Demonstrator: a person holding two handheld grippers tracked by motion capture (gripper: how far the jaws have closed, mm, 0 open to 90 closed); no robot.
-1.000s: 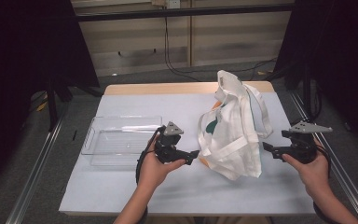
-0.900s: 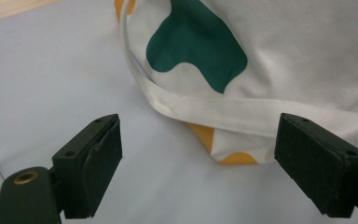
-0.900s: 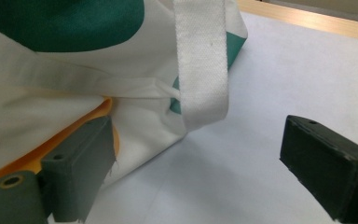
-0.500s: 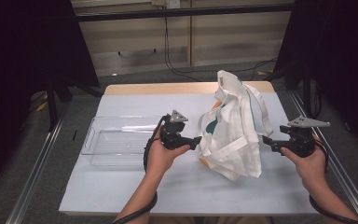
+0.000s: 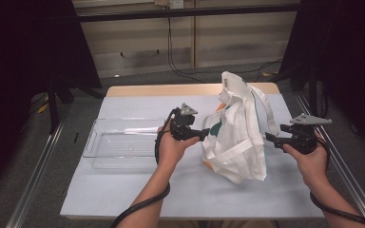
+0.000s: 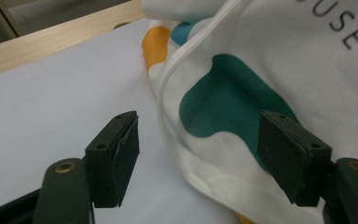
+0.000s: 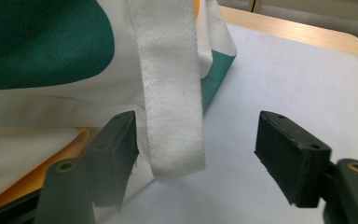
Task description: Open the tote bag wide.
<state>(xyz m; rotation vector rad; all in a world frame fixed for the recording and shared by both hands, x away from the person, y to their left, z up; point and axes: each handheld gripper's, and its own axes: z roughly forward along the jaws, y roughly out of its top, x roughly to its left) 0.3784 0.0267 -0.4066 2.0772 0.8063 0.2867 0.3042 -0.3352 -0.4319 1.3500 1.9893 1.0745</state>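
A white cloth tote bag [image 5: 240,128] with green, teal and orange patches stands slumped on the table right of centre. My left gripper [image 5: 206,135] points at its left side and is open. In the left gripper view the bag [image 6: 270,70] has its lower hem lying between the jaws of that gripper [image 6: 200,156]. The pads stand clear of the hem, and the jaws have just been closing. My right gripper [image 5: 268,137] faces the bag's right side. There a white strap [image 7: 170,84] hangs between the jaws of that gripper [image 7: 200,156], close to one pad. Those jaws have also been closing and do not press it.
A clear plastic tray [image 5: 123,142] lies left of the bag, beside my left hand. A white sheet [image 5: 123,194] covers the table, with a wooden edge [image 5: 171,90] at the far side. Metal rails [image 5: 33,180] run along both sides.
My left gripper has moved right and slightly away from me, up to the bag's left side. Both pairs of jaws have narrowed. The right hand has barely shifted.
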